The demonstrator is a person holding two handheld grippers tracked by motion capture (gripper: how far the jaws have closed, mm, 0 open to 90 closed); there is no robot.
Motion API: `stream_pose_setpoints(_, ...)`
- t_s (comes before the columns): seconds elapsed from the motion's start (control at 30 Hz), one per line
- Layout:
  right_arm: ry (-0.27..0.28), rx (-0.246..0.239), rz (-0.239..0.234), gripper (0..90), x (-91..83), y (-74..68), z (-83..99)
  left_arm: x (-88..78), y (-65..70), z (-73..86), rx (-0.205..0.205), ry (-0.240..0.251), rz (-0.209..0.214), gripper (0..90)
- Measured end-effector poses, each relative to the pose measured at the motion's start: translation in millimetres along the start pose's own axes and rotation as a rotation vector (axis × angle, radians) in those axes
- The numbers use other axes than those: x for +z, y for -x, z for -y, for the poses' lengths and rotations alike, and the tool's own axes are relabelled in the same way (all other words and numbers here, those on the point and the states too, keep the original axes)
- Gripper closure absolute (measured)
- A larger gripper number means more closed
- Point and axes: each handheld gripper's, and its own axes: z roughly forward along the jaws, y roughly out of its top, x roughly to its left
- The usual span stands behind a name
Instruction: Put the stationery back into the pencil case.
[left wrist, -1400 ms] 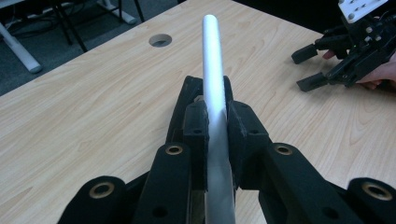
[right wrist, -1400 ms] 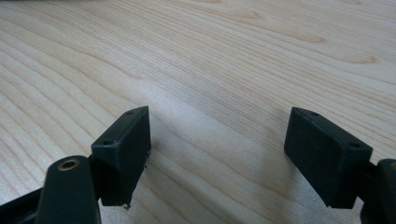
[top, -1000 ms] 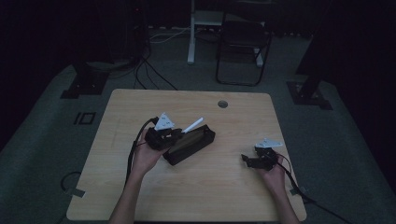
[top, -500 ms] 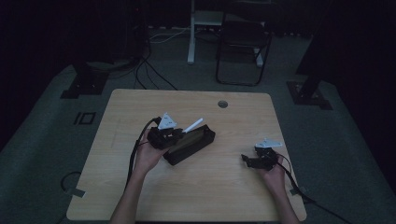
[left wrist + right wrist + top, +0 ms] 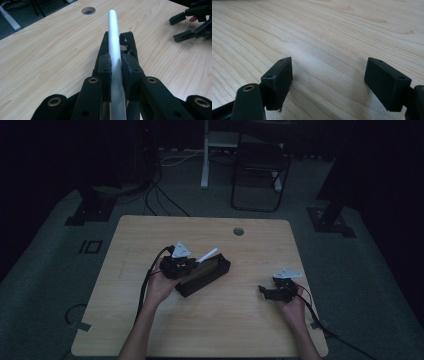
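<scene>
A white rod (image 5: 208,255) sticks out up and to the right from my left gripper (image 5: 196,262), just over a long black case (image 5: 212,275) lying slantwise mid-table. In the left gripper view the black jaws of that gripper (image 5: 115,62) are shut on the rod (image 5: 113,32), with a part of the black case (image 5: 128,41) under it. My right gripper (image 5: 264,292) rests low at the table's right, apart from the case. Its jaws stand open (image 5: 328,75) over bare wood with nothing between them. The same gripper (image 5: 192,23) lies at the top right of the left gripper view.
The wooden table (image 5: 150,230) has a round cable hole (image 5: 238,231) near its far edge. A folding chair (image 5: 260,175) and stand legs are on the carpet beyond. Cables trail from both grippers off the near side.
</scene>
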Motion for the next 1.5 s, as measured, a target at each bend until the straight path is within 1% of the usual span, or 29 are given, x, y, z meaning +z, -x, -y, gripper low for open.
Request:
stream_pose_setpoints(0.17, 0.000, 0.000, 0.000, 22.8, 0.0, 0.0, 0.0, 3.3, -0.7, 0.5, 0.004, -0.010, -0.002, 78.8)
stream_pose_setpoints(0.4, -0.001, 0.002, 0.000, 22.8, -0.1, -0.1, 0.0, 9.3, -1.7, 2.1, 0.000, -0.028, 0.001, 78.7)
stream_pose_setpoints(0.43, -0.001, 0.002, 0.000, 22.8, -0.1, -0.1, 0.0, 12.8, -0.7, 2.9, 0.010, -0.047, -0.002, 78.7)
stream_pose_setpoints(0.5, -0.001, 0.002, 0.000, 22.8, -0.1, -0.1, 0.0, 15.0, 0.5, 3.2, 0.017, -0.055, -0.001, 78.7)
stream_pose_setpoints(0.57, -0.001, 0.002, 0.000, 22.8, -0.1, -0.1, 0.0, 16.0, 1.2, 3.2, 0.018, -0.056, 0.000, 78.7)
stream_pose_setpoints(0.83, -0.001, 0.000, -0.001, 22.8, 0.0, -0.1, 0.0, 21.3, 7.8, 3.5, 0.045, -0.086, 0.001, 78.7)
stream_pose_setpoints(0.93, -0.001, 0.000, -0.001, 22.7, 0.0, -0.1, 0.0, 22.5, 8.6, 3.6, 0.049, -0.092, 0.002, 78.6)
stream_pose_setpoints(1.2, -0.001, 0.001, -0.001, 22.7, -0.1, -0.1, 0.0, 27.0, 8.5, 7.4, 0.044, -0.109, 0.002, 78.1)
stream_pose_setpoints(1.23, -0.001, 0.001, -0.001, 22.7, 0.0, -0.1, 0.0, 27.4, 8.2, 7.9, 0.043, -0.108, 0.003, 75.4)
stream_pose_setpoints(1.27, -0.001, 0.001, -0.001, 22.7, 0.0, -0.1, 0.0, 27.4, 8.0, 8.1, 0.042, -0.108, 0.004, 75.4)
stream_pose_setpoints(1.3, -0.001, 0.001, -0.001, 22.7, -0.1, -0.1, 0.0, 27.3, 7.8, 8.1, 0.039, -0.107, 0.007, 73.4)
stream_pose_setpoints(1.33, -0.001, 0.001, 0.000, 22.7, 0.0, -0.1, 0.0, 26.2, 7.2, 7.5, 0.026, -0.102, 0.018, 68.6)
stream_pose_setpoints(1.37, -0.001, 0.001, -0.001, 22.7, 0.0, -0.1, 0.0, 25.3, 6.8, 7.2, 0.017, -0.097, 0.021, 66.4)
stream_pose_setpoints(1.4, -0.001, 0.000, -0.001, 22.6, 0.0, -0.1, 0.0, 24.2, 6.3, 6.8, 0.011, -0.091, 0.018, 63.1)
stream_pose_setpoints(1.47, -0.001, 0.001, -0.001, 22.7, 0.0, -0.2, 0.0, 22.7, 5.5, 6.5, 0.008, -0.085, 0.018, 59.6)
stream_pose_setpoints(1.5, -0.002, 0.001, -0.001, 22.6, -0.1, -0.2, 0.0, 19.4, 3.9, 5.8, -0.001, -0.072, 0.012, 57.5)
